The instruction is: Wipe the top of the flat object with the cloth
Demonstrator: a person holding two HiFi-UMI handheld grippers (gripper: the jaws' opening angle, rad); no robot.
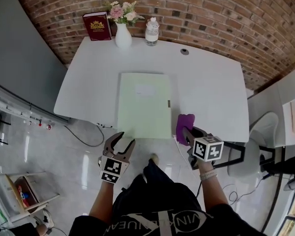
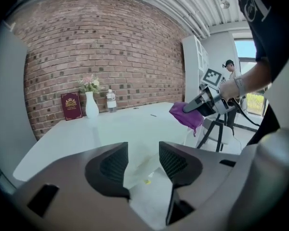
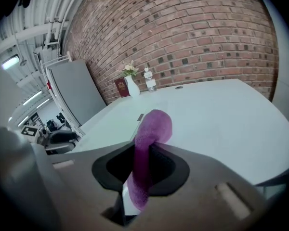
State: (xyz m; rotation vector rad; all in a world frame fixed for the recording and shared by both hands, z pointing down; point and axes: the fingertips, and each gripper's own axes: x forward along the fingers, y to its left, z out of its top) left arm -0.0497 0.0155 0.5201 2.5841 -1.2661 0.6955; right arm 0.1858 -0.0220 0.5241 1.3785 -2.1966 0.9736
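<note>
Now, head view, near edge: we see the left gripper (image 1: 124,142) at the near edge of the white table (image 1: 206,82), close to the near left corner of the pale green flat object (image 1: 143,104). The object lies flat in the middle of the table.
Head view, right side: we see the right gripper (image 1: 187,132) holding the purple cloth (image 1: 185,123) just beside the object's near right corner.
Head view, far edge: we see a red book (image 1: 97,26), a vase of flowers (image 1: 123,36) and a bottle (image 1: 152,32) in a row.
Left gripper view: we find its jaws spread with nothing pinched, and a pale surface shows through the gap.
Right gripper view: we find its jaws pinching the cloth, which bulges above them and hangs below them.
</note>
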